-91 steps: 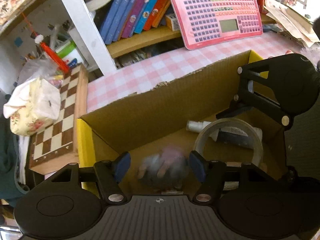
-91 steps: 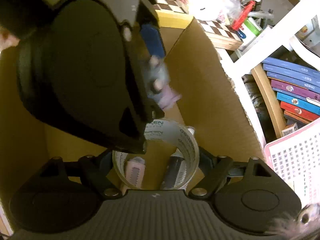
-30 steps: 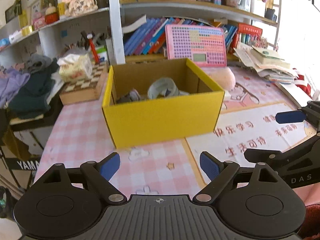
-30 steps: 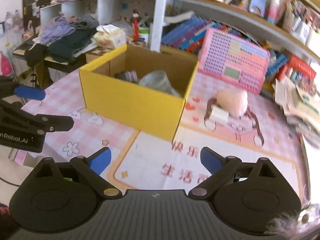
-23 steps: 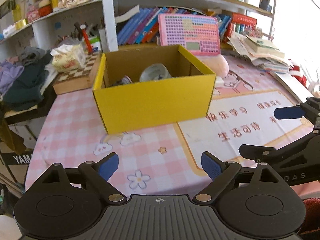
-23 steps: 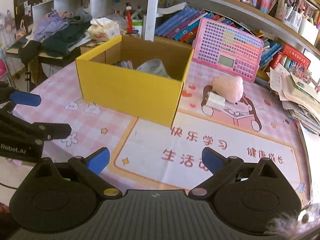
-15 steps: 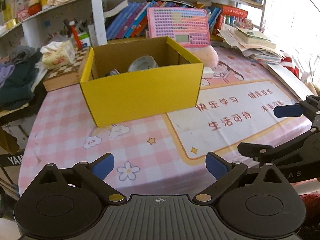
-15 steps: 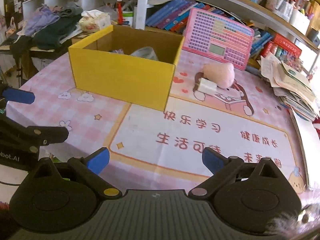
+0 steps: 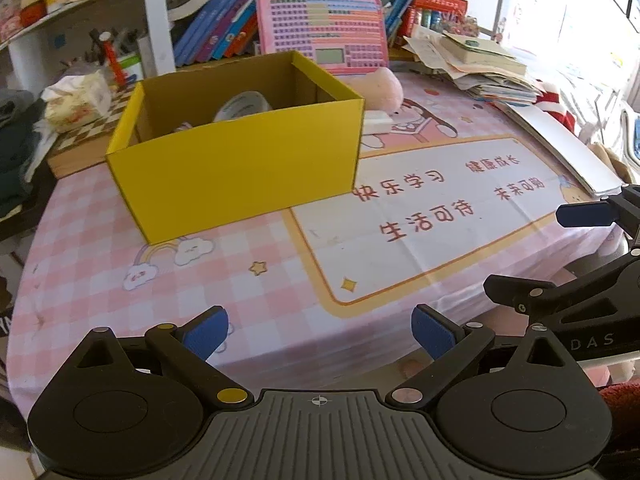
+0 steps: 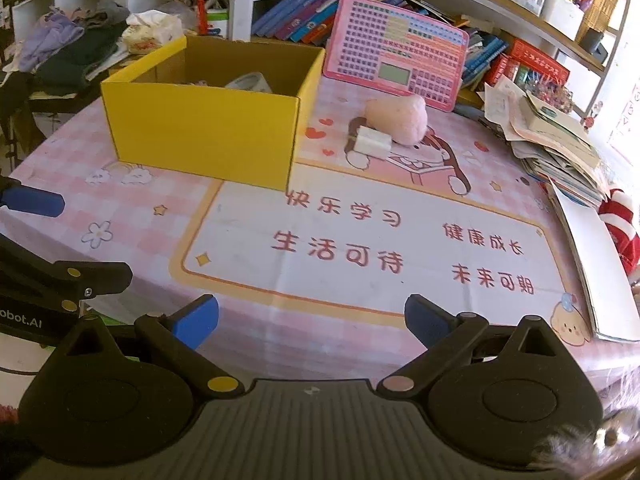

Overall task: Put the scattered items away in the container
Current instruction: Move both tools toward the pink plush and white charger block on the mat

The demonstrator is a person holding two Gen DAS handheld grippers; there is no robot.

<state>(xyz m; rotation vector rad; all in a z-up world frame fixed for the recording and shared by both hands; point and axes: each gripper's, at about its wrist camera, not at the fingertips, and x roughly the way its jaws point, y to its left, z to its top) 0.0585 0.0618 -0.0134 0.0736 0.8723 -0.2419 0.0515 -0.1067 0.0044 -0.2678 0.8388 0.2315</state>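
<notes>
A yellow cardboard box (image 9: 240, 168) stands on the pink tablecloth; it also shows in the right wrist view (image 10: 200, 132). A roll of clear tape (image 9: 240, 106) leans inside it, also seen in the right wrist view (image 10: 250, 81), with other small items mostly hidden by the walls. A pink plush (image 10: 398, 118) and a white block (image 10: 372, 142) lie on the table right of the box. My left gripper (image 9: 320, 328) is open and empty near the table's front edge. My right gripper (image 10: 312, 318) is open and empty there too.
A pink toy keyboard (image 10: 396, 54) leans against the bookshelf behind the box. A stack of papers and books (image 10: 556, 136) lies at the right. A chessboard (image 9: 80, 140) and tissue pack (image 9: 78, 100) sit left of the box. A printed mat (image 10: 360, 240) lies in front.
Both grippers have pulled back out of the box, away from it to the table's front edge. The tape roll and a small item now lie in the box.
</notes>
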